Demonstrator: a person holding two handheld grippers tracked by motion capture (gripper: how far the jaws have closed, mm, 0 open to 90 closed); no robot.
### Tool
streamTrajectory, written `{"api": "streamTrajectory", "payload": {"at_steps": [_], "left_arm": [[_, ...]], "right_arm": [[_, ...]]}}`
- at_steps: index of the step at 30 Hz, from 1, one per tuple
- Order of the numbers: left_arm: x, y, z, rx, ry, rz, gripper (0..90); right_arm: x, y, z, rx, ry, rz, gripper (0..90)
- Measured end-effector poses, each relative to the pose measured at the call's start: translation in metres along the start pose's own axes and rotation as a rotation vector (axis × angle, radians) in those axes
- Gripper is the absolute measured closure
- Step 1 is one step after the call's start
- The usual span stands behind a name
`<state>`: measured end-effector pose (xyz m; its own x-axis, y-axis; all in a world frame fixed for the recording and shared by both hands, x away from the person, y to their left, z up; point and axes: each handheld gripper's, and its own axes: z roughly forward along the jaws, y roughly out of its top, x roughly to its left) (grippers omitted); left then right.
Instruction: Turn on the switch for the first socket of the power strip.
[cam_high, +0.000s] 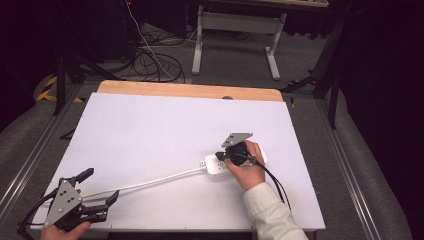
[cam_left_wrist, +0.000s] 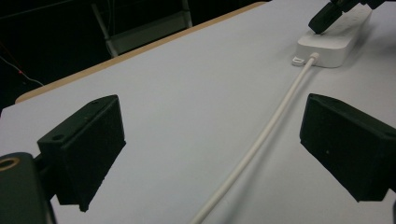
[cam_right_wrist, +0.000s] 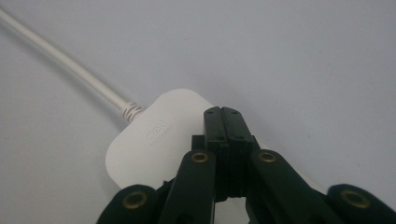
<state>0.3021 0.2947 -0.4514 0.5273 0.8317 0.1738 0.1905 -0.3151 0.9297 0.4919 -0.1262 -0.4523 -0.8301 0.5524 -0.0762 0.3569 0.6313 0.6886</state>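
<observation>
The white table lies open across its far and left parts, while the white cord crosses the near part from the power strip at right centre, running between the parted jaws of the left tool.

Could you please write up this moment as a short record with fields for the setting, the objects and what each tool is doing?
setting: white table with a wooden far edge, dark room behind
object: white power strip lying flat on the table, right of centre
cable: white cord running from the strip toward the near left corner
left tool: jaws wide open, near the front left corner, the cord passing between them, untouched
right tool: jaws closed together, tips over the top of the strip; contact cannot be told
hands: one on each tool
</observation>
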Motion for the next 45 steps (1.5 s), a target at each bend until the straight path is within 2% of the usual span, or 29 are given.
{"api": "streamTrajectory", "payload": {"at_steps": [10, 20, 39, 43, 45], "left_arm": [[-0.0001, 0.0, -0.0001, 0.0, -0.001, 0.0, 7.1], [-0.0002, 0.0, -0.0001, -0.001, -0.001, 0.0, 7.1], [-0.0001, 0.0002, -0.0005, -0.002, 0.003, 0.003, 7.1], [0.0001, 0.0001, -0.0012, -0.005, 0.004, -0.001, 7.1], [0.0, 0.0, -0.0012, -0.005, 0.004, 0.0, 7.1]], "right_arm": [[0.0005, -0.0009, 0.0012, 0.001, 0.002, 0.004, 90.0], [0.0041, -0.0016, 0.0015, 0.004, -0.02, 0.004, 90.0], [0.0021, -0.0025, 0.0031, 0.005, -0.011, 0.02, 90.0], [0.0032, -0.0022, 0.0038, 0.005, -0.039, 0.012, 90.0], [0.003, -0.0023, 0.0037, 0.002, -0.038, 0.014, 90.0]]}}
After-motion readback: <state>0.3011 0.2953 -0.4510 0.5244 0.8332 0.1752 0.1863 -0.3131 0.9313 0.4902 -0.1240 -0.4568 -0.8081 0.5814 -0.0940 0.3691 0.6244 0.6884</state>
